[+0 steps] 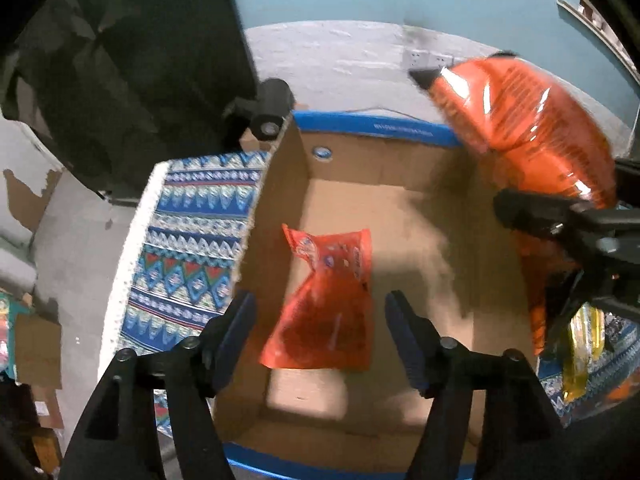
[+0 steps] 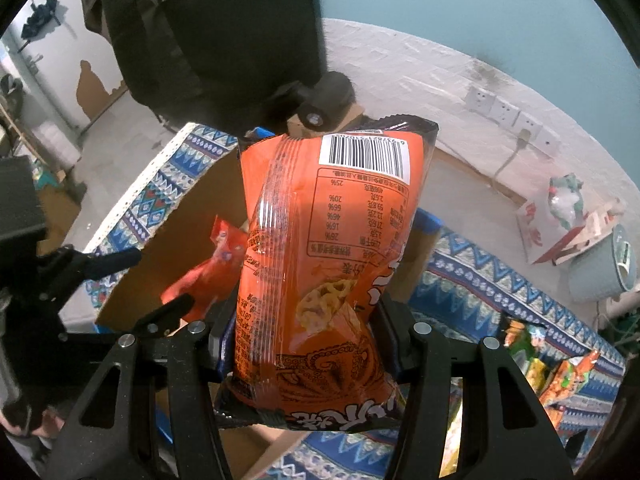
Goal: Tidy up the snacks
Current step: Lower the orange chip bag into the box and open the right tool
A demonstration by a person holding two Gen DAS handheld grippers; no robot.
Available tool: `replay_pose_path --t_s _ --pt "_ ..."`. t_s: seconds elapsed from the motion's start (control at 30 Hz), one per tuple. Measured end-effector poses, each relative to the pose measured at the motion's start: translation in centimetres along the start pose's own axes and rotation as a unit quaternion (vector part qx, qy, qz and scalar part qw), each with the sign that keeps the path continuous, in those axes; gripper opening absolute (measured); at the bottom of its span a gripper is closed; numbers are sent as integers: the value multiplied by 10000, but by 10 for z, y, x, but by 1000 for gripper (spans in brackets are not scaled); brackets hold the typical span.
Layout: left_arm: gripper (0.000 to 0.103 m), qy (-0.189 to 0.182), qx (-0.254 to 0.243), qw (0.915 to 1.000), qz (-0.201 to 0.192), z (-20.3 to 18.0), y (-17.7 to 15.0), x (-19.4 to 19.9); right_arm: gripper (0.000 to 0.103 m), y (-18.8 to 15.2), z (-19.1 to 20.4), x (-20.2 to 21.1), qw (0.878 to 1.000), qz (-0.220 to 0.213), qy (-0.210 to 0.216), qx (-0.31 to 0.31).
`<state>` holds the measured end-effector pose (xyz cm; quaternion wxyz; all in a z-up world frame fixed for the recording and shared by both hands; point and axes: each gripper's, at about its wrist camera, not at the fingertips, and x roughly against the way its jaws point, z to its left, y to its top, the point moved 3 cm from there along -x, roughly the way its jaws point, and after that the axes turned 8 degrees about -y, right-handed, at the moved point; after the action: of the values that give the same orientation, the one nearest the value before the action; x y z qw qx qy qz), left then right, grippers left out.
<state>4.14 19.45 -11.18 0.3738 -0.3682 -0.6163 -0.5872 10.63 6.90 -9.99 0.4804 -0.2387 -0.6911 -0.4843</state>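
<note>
My right gripper [image 2: 304, 344] is clamped on a large orange snack bag [image 2: 320, 248], and from its own camera that bag fills most of the view, so much of the cardboard box [image 2: 176, 248] behind it is blocked; I see only the box's left wall, a slice of its floor and a bit of its right edge. The bag's bottom seam is bunched below the pads and its printed back, barcode uppermost, faces the lens. My left gripper [image 1: 320, 332] stands with its jaws apart and nothing between them, hovering above the box [image 1: 400, 216]. Directly below it on the box floor lies a small red packet [image 1: 328, 300], crumpled and slightly blurred, so I cannot read its print. From the right camera that same packet [image 2: 216, 264] shows only as a sliver past the bag's left edge, with the left gripper's fingers [image 2: 120, 258] reaching in from the left. The left camera gives what the right one cannot: the whole open box with its blue tape along the rim, and the orange bag [image 1: 520, 128] held up over the box's far right corner, its lower part cut by the right gripper's black frame. Only the right camera shows more snack packets [image 2: 560, 372] lying on the patterned cloth [image 2: 480, 280] to the right of the box; in the left view they are a yellow smear at the edge.
</note>
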Motion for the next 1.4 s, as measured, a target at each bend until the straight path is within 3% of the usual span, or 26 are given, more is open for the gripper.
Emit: replay_pose_path --t_s 0.53,0.73,0.8,1.4 --pt "69 40 4 9999 -155 6 -1 16 57 -1 13 -25 9993 308 201 -38" --pt "69 -22 40 9999 -167 5 0 18 67 0 6 -21 9996 225 168 -92" --pt "69 -47 35 9998 -182 4 1 20 74 0 2 -16 9996 161 162 -134" --pt "70 -378 -225 9990 5 -40 1 18 80 -30 -57 25 9988 -41 -215 -428"
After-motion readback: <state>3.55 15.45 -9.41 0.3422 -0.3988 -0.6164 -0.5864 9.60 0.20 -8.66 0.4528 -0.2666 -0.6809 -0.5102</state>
